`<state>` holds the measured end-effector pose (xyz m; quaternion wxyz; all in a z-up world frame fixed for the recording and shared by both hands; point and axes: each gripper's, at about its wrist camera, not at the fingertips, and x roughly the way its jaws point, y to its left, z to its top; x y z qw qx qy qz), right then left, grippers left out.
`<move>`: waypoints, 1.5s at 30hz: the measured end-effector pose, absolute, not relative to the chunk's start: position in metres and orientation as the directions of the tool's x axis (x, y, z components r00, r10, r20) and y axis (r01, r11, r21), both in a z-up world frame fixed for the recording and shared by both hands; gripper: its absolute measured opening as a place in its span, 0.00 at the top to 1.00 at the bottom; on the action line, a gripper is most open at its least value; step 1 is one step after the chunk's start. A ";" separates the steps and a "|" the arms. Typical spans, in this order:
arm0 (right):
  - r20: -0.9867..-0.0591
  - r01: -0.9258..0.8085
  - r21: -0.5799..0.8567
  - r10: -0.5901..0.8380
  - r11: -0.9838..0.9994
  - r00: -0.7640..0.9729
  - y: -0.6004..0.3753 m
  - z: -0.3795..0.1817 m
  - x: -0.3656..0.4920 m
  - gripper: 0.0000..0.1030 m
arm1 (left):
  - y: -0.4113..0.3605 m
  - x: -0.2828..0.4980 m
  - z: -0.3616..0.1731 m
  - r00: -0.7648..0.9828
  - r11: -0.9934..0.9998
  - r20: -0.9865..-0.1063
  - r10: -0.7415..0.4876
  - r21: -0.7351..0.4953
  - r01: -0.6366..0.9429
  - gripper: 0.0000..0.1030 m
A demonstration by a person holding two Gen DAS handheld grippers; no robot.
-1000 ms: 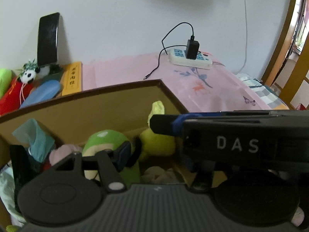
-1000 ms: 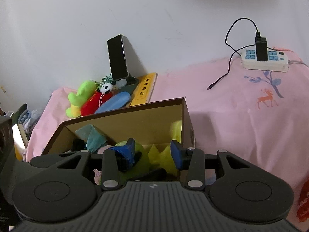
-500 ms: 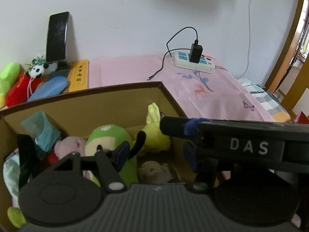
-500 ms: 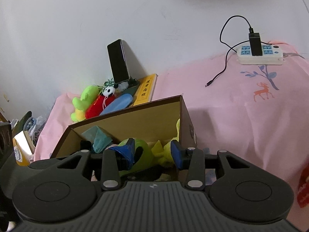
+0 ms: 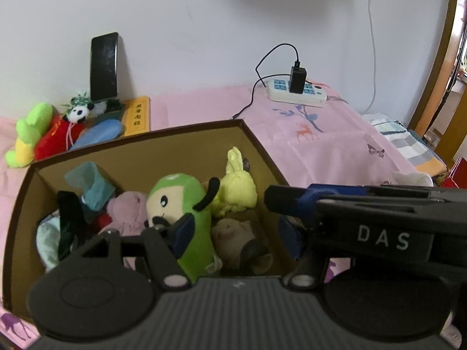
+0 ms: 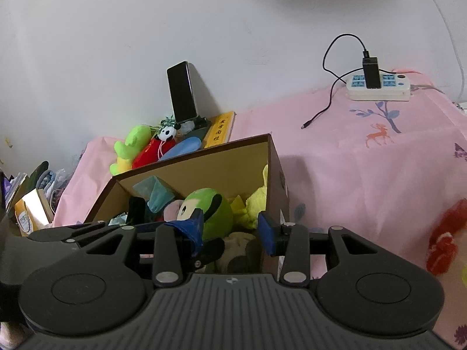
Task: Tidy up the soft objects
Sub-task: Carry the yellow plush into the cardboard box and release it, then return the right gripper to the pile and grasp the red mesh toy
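Observation:
A brown cardboard box [image 5: 186, 137] [image 6: 233, 157] on the pink bedsheet holds several soft toys: a green plush [image 5: 186, 204] [image 6: 210, 213], a yellow plush [image 5: 236, 186] [image 6: 256, 204], a pink plush [image 5: 128, 210], a brown plush [image 5: 233, 239] and teal cloth [image 5: 90, 183]. My left gripper [image 5: 236, 233] is open and empty above the box's near side. My right gripper [image 6: 230, 227] is open and empty above the box's near right corner; its body [image 5: 364, 218] crosses the left wrist view. More soft toys, green [image 6: 131, 145], red [image 6: 151, 151] and a small panda [image 6: 167, 132], lie behind the box.
A black phone [image 6: 182, 93] leans on the wall by a yellow book [image 6: 219, 129] and a blue object [image 6: 181, 147]. A white power strip [image 6: 379, 87] with charger and cable sits far right. A red-patterned thing [image 6: 443, 242] lies at right. Clutter [image 6: 26, 201] sits left.
Both grippers have risen and pulled back from the box, so more of its inside and the toys shows. Both stay open and empty.

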<state>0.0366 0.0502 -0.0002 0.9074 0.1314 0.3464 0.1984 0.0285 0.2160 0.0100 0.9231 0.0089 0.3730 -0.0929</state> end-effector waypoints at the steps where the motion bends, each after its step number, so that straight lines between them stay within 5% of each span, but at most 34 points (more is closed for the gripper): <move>1: -0.577 -0.266 0.376 0.448 0.888 0.682 0.049 0.000 0.034 0.76 | 0.215 0.026 0.011 0.705 0.983 -0.691 -0.159 -0.046 0.176 0.38; 23: -0.617 -0.228 0.370 0.422 0.900 0.664 0.010 -0.021 -0.014 0.75 | 0.165 -0.031 -0.001 0.656 0.970 -0.737 -0.162 0.002 0.242 0.36; 45: -0.678 0.042 0.429 0.291 0.902 0.675 -0.145 -0.053 -0.020 0.76 | 0.040 0.003 -0.039 0.565 0.919 -0.776 -0.280 -0.048 0.390 0.35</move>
